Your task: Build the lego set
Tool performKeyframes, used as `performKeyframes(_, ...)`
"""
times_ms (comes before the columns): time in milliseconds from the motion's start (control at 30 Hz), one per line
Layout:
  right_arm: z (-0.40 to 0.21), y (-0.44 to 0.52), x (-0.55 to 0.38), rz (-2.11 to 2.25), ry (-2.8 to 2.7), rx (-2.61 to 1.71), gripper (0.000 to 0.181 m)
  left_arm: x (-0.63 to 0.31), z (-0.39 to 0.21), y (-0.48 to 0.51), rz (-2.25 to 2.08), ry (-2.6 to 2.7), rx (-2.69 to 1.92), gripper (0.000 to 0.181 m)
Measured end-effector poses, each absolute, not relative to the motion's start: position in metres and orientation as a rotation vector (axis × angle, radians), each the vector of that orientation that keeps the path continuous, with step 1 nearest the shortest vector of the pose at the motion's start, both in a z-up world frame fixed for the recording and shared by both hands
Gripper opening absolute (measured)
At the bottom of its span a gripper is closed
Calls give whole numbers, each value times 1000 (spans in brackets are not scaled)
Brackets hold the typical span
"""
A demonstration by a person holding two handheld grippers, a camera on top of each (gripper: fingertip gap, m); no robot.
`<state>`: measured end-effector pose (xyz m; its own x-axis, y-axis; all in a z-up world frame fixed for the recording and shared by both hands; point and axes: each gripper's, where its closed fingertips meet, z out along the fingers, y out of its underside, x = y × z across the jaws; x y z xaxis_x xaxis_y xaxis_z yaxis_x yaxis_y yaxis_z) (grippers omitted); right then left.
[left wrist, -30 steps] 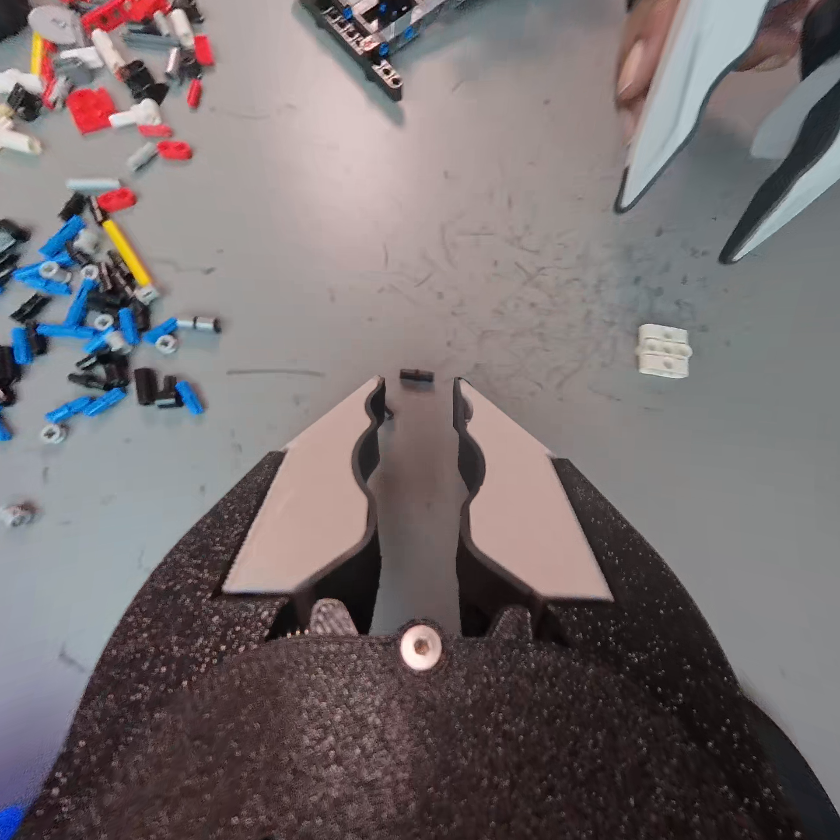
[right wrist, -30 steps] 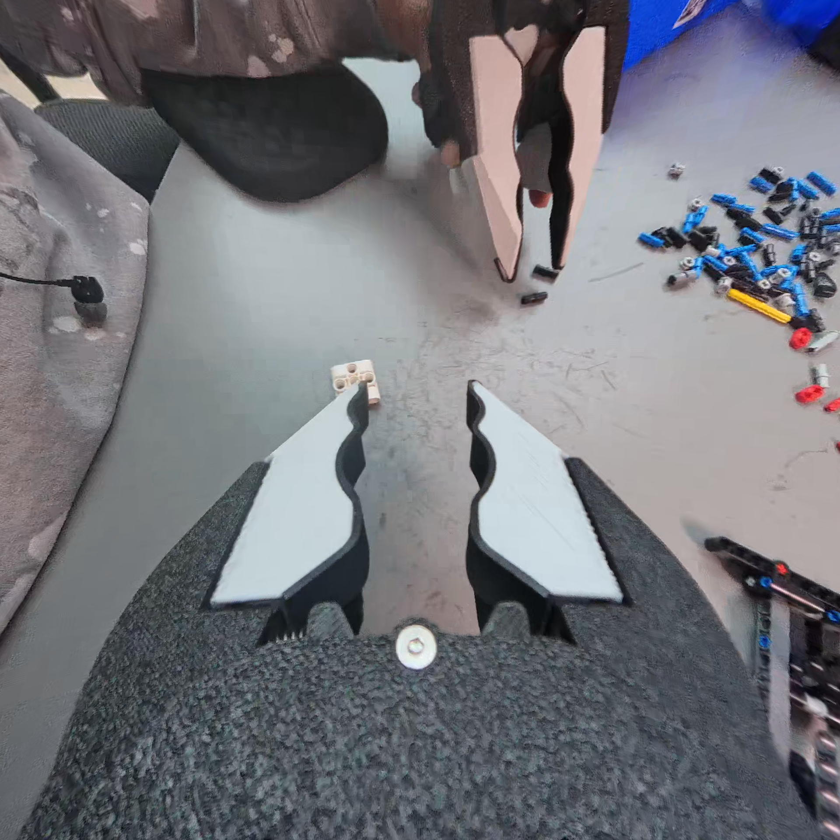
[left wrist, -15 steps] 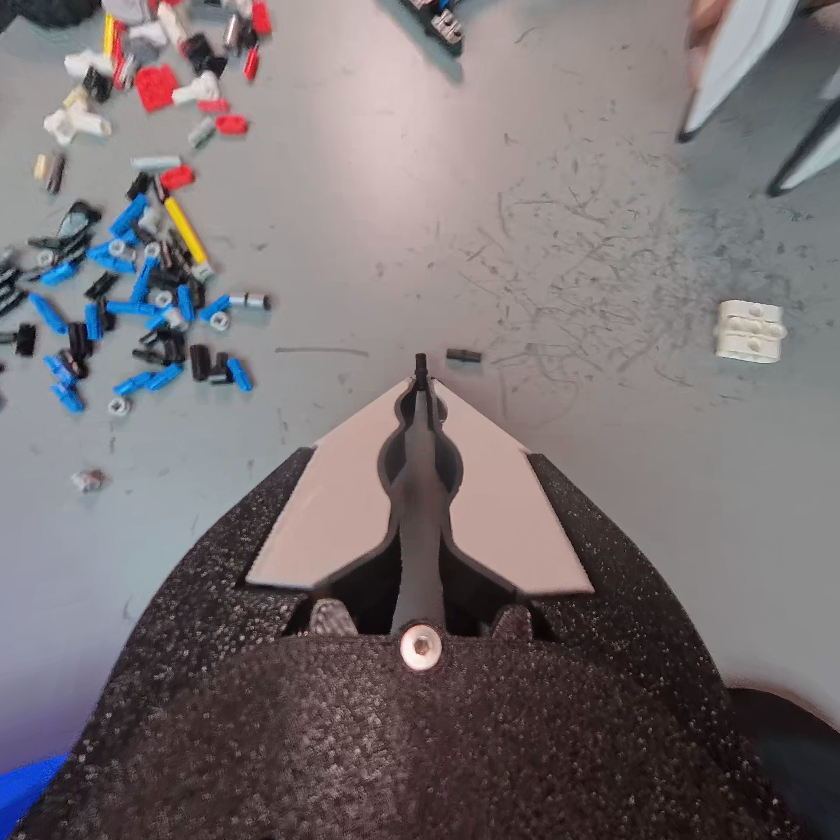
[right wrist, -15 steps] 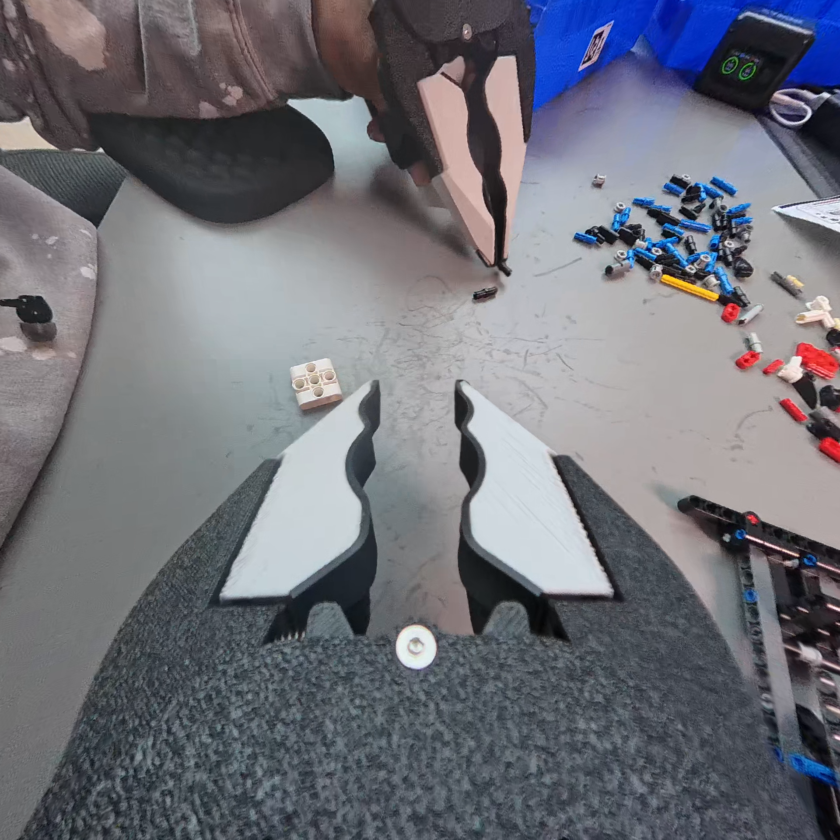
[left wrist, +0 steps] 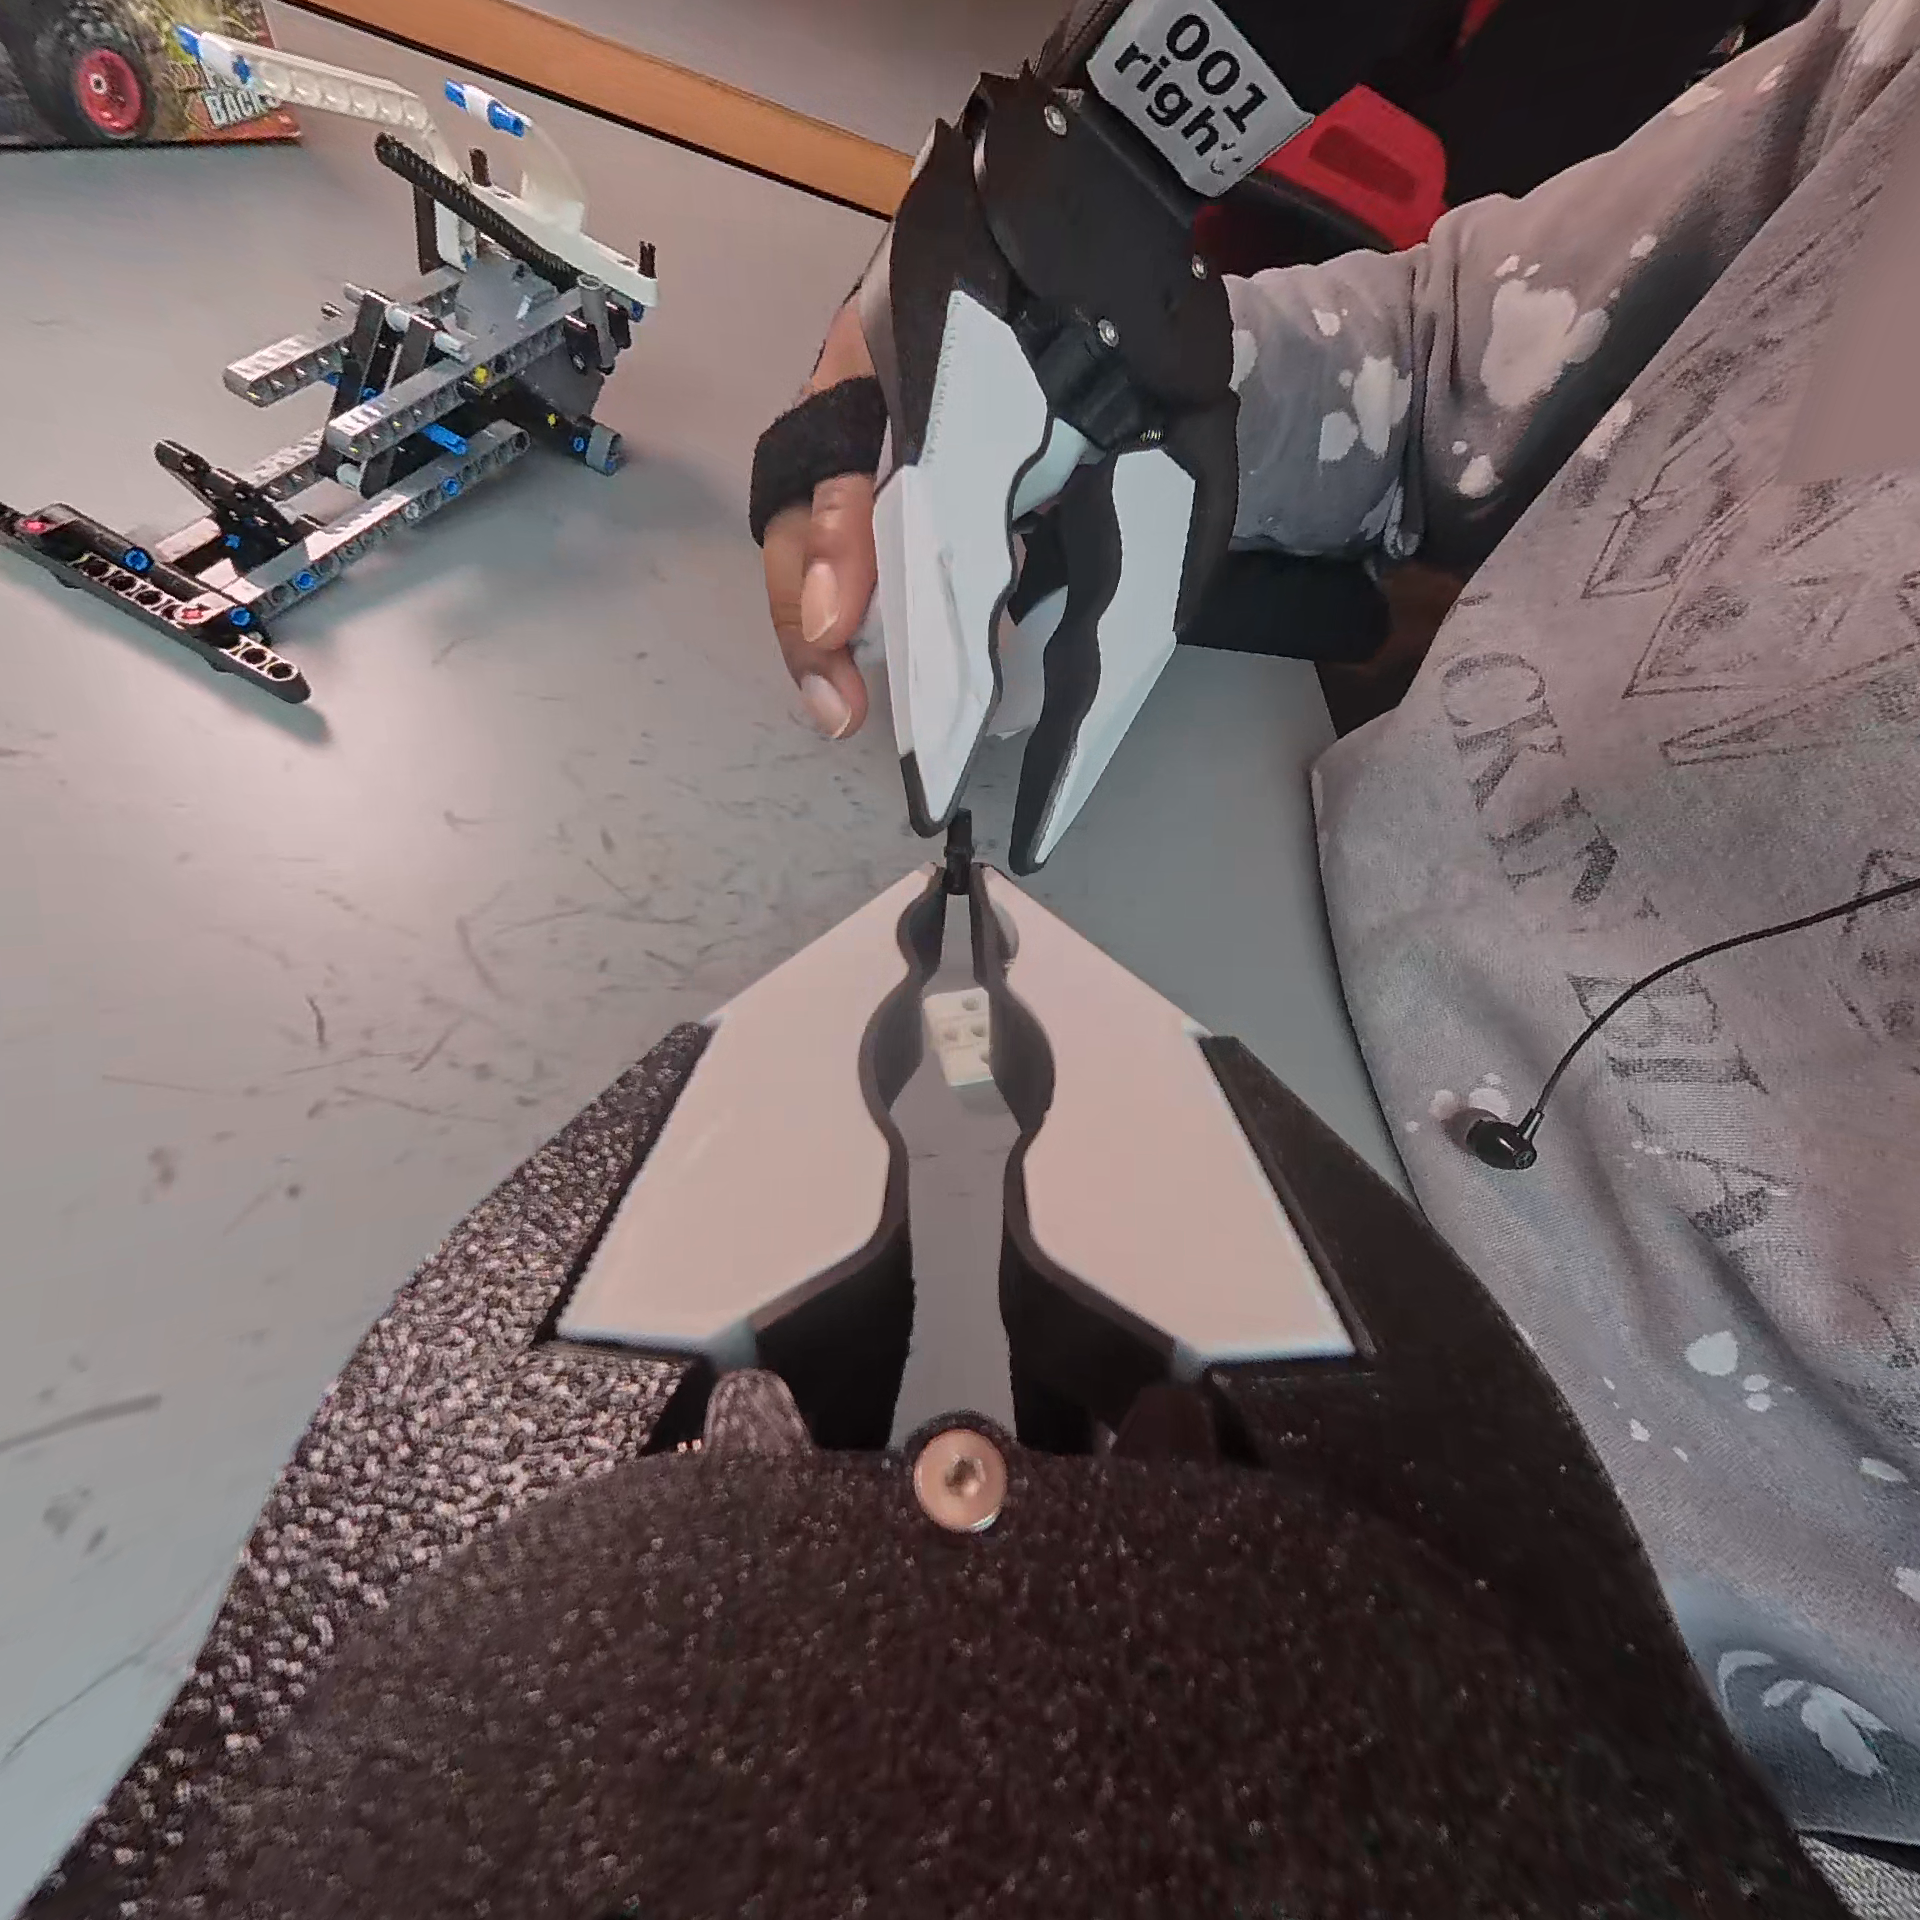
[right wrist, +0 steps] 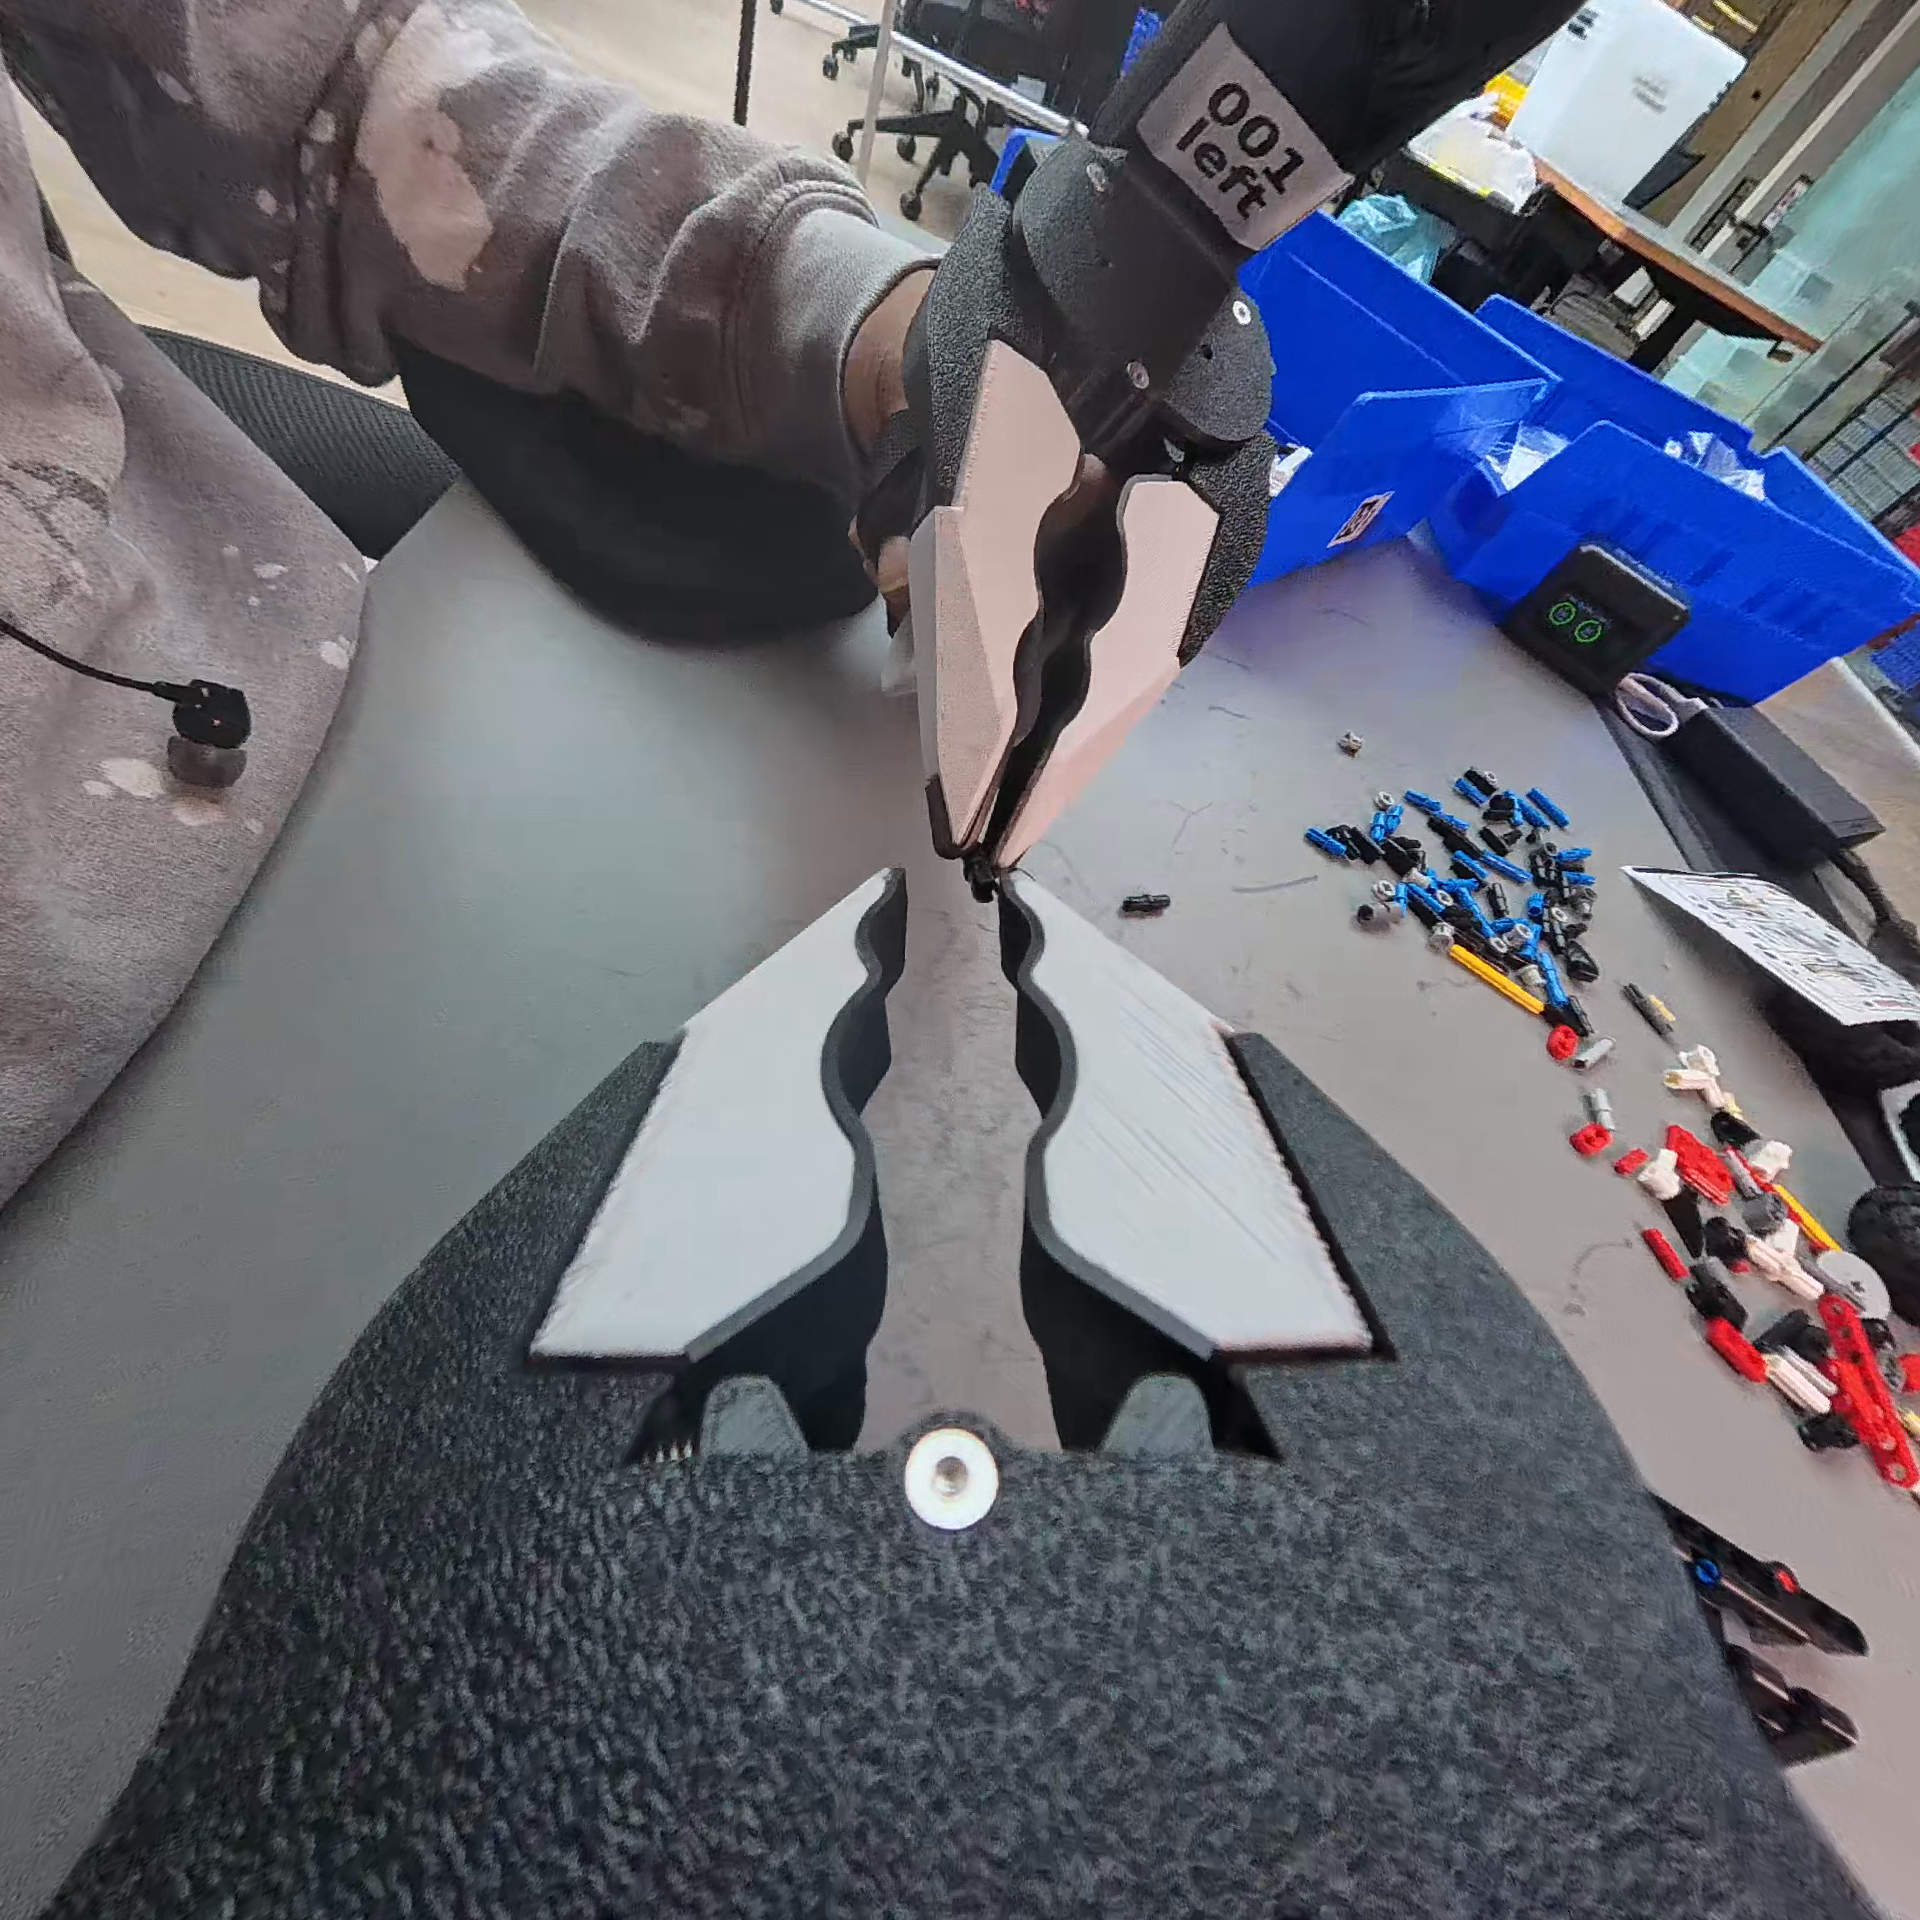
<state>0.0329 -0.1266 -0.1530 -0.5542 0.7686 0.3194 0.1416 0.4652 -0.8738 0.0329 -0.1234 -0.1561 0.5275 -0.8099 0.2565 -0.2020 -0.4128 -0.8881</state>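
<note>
My left gripper (left wrist: 956, 878) is shut on a small black pin (left wrist: 958, 844) that sticks out past its tips, held above the grey table. My right gripper (right wrist: 951, 883) is open and faces it tip to tip. The black pin (right wrist: 979, 875) sits just in front of the right gripper's gap, close to one fingertip. In the left wrist view the right gripper (left wrist: 977, 842) has its tips on either side of the pin. A white holed block (left wrist: 961, 1039) lies on the table below, seen through my left jaws. The part-built grey and black model (left wrist: 416, 384) stands at the far left.
A second black pin (right wrist: 1145, 904) lies on the table. Loose blue and black pieces (right wrist: 1475, 883) and red and white pieces (right wrist: 1766, 1247) lie to the right, with an instruction sheet (right wrist: 1787, 945), blue bins (right wrist: 1558, 468) and a small black device (right wrist: 1590, 618). The person's sleeve and body are close by. My two grippers' fingertips are within a few centimetres of each other.
My left gripper shut on the black pin on the table, lifted it and turned toward the right gripper. The right gripper rose and stayed open, meeting it tip to tip.
</note>
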Motion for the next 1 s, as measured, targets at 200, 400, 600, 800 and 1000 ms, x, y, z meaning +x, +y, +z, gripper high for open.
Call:
performKeyframes(200,-152,-129,31,1100,-1972,-753,8,34,-156,-128,-903,848,-1907,4)
performKeyframes(400,-155,-133,31,1105,-1981,-743,5,38,-157,-131,-939,853,-1903,4)
performKeyframes(600,-151,-112,33,1116,-1960,-825,5,29,-170,-122,-847,787,-2014,27)
performKeyframes(800,-152,-60,47,990,-1909,-992,5,38,-209,-138,-615,919,-2251,40)
performKeyframes(1000,-163,-66,62,1001,-1924,-1051,5,39,-226,-141,-360,913,-2323,45)
